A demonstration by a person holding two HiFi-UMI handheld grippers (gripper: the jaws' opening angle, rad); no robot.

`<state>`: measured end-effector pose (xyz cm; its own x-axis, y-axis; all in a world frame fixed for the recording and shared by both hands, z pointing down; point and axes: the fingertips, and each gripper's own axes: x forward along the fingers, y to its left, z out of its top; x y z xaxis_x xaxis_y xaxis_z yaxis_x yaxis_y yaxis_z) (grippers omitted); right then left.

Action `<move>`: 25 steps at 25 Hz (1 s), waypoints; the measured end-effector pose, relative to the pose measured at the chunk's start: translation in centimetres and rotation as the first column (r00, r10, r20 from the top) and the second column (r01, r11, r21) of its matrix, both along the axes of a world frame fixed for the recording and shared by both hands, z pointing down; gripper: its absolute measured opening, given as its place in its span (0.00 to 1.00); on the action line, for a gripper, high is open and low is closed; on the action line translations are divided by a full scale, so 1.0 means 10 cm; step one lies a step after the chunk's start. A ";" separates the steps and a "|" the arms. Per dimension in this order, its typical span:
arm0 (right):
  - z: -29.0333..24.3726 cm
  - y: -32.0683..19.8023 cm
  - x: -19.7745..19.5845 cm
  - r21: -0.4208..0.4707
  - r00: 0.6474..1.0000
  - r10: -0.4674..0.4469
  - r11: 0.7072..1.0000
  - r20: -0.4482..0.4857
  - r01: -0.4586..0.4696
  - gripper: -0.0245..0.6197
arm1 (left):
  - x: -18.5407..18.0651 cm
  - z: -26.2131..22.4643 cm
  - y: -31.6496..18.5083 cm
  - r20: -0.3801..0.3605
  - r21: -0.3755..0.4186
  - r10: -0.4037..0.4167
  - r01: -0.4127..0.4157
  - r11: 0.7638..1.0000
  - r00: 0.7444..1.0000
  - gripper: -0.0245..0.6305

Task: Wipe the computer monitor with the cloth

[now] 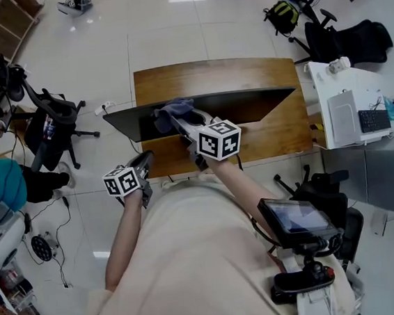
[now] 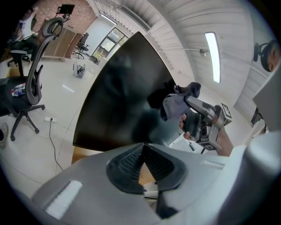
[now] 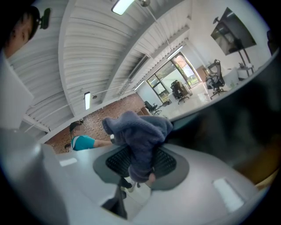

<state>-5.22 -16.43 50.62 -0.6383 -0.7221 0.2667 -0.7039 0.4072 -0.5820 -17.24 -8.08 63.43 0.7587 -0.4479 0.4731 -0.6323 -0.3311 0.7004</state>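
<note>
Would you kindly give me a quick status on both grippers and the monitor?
Right gripper shut on cloth, at upper edge of monitor. Left gripper shut, empty, held low. Nothing in the way.

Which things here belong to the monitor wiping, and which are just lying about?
In the job:
monitor
cloth
right gripper, clamped on the cloth

Just lying about:
office chair
keyboard
bag
left gripper, shut on nothing, held off the screen

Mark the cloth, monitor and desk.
cloth [image 3: 138,129]: right gripper view, bunched middle.
monitor [image 2: 114,96]: left gripper view, dark screen face.
desk [image 1: 209,75]: head view, bare top beyond the monitor.
</note>
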 end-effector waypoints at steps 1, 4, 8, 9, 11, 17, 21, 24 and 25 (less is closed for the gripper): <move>0.01 0.01 0.07 0.001 1.000 0.004 1.000 0.001 -0.004 0.23 | 0.04 0.00 0.01 0.003 0.001 -0.001 0.001 1.000 1.000 0.04; 0.03 0.03 0.29 0.001 1.000 0.024 1.000 0.004 -0.024 0.23 | 0.15 0.03 0.03 0.010 0.001 0.002 -0.002 1.000 1.000 0.04; 0.04 0.04 0.55 0.001 0.999 0.048 0.999 0.004 -0.048 0.23 | 0.26 0.03 0.07 0.018 0.000 0.000 0.000 1.000 1.000 0.04; 0.05 0.05 0.62 0.001 0.999 0.053 0.999 0.002 -0.053 0.23 | 0.29 0.03 0.08 0.019 0.001 -0.003 0.003 1.000 1.000 0.04; 0.06 0.06 0.77 0.003 0.998 0.060 0.998 -0.001 -0.060 0.23 | 0.37 0.03 0.11 0.020 0.004 -0.009 0.009 1.000 1.000 0.04; 0.08 0.08 1.14 0.009 0.996 0.084 0.996 -0.011 -0.084 0.23 | 0.56 0.02 0.16 0.024 0.016 -0.028 0.028 0.999 0.999 0.04; 0.09 0.10 1.34 0.011 0.996 0.092 0.996 -0.019 -0.092 0.23 | 0.63 0.00 0.23 0.015 0.023 -0.055 0.055 0.998 0.998 0.04; 0.08 0.12 1.51 0.018 0.994 0.104 0.994 -0.023 -0.103 0.23 | 0.67 0.00 0.28 0.014 0.027 -0.076 0.076 0.997 0.997 0.04; 0.08 0.12 1.57 0.019 0.994 0.110 0.994 -0.023 -0.109 0.23 | 0.69 0.01 0.30 0.013 0.027 -0.080 0.080 0.996 0.997 0.04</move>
